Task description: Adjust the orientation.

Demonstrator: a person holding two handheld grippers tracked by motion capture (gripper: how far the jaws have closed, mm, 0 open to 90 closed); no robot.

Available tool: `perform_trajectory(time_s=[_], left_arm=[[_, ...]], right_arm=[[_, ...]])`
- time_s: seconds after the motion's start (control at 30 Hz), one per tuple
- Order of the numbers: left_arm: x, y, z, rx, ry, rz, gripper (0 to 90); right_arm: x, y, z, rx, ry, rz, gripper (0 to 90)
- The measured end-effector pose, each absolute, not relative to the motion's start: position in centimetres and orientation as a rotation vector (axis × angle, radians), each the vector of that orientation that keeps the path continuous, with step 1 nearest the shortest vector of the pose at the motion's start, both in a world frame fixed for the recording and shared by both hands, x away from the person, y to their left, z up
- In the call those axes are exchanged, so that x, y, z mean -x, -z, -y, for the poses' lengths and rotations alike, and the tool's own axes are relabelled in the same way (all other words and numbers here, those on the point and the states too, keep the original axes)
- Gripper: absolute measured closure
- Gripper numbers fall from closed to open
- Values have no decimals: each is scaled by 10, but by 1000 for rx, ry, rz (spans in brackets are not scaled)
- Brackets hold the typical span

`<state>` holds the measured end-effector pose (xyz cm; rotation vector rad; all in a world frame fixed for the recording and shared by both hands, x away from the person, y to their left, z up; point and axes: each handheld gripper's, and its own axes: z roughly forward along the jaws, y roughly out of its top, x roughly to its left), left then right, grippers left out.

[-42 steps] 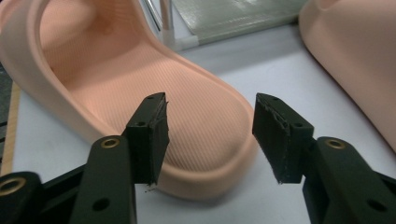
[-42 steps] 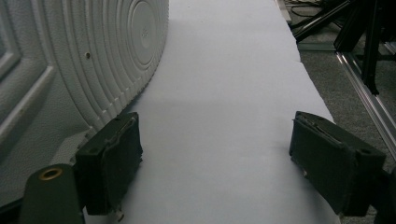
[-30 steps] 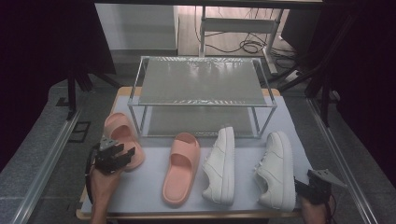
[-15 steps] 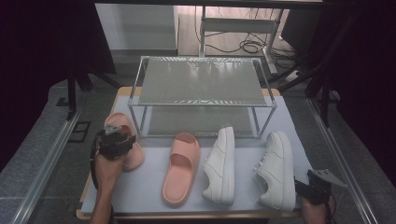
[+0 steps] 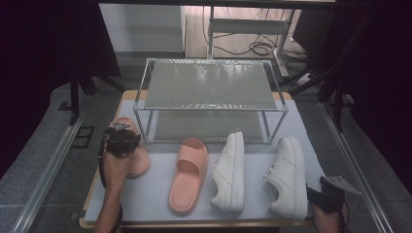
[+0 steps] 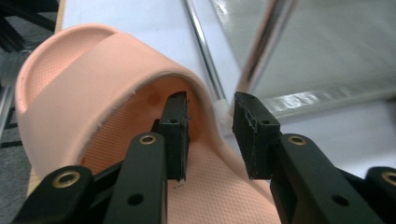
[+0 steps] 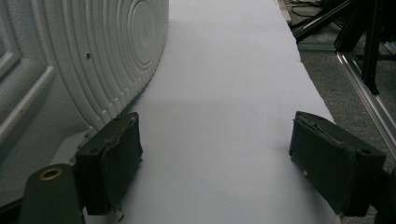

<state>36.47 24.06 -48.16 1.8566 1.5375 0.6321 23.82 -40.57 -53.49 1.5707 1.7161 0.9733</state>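
Pink slide (image 6: 93,93), L gripper (image 6: 210,135) jaws closing astride strap edge

I am seeing two white sneakers (image 5: 228,172) lying beside a second pink slide (image 5: 187,174), a metal rack (image 5: 209,92) standing behind.

No legible text, label, brand, number or sign in any view. The sole of the white sneaker (image 7: 70,60) shows moulded concentric rings with a small raised mark at their centre, too blurred to read. The pink slide (image 6: 107,93) carries only a fine dotted texture. The shoe rack (image 5: 209,85) and table mat (image 5: 150,194) bear no markings.
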Motion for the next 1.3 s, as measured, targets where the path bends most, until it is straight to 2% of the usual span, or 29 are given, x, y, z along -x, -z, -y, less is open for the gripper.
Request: perform_trajectory(time_s=[0.5, 1.03, 1.3], left_arm=[[-377, 486, -244, -1803, -578, -1587, 722], [-365, 475, -259, -1827, -619, -1603, 842], [-356, 469, -269, -1812, -608, -1584, 849]], right_arm=[[-238, 535, 406, -1570, -973, -1716, 169], [-238, 535, 406, -1572, -974, -1716, 169], [-238, 535, 406, -1572, -973, -1716, 169]])
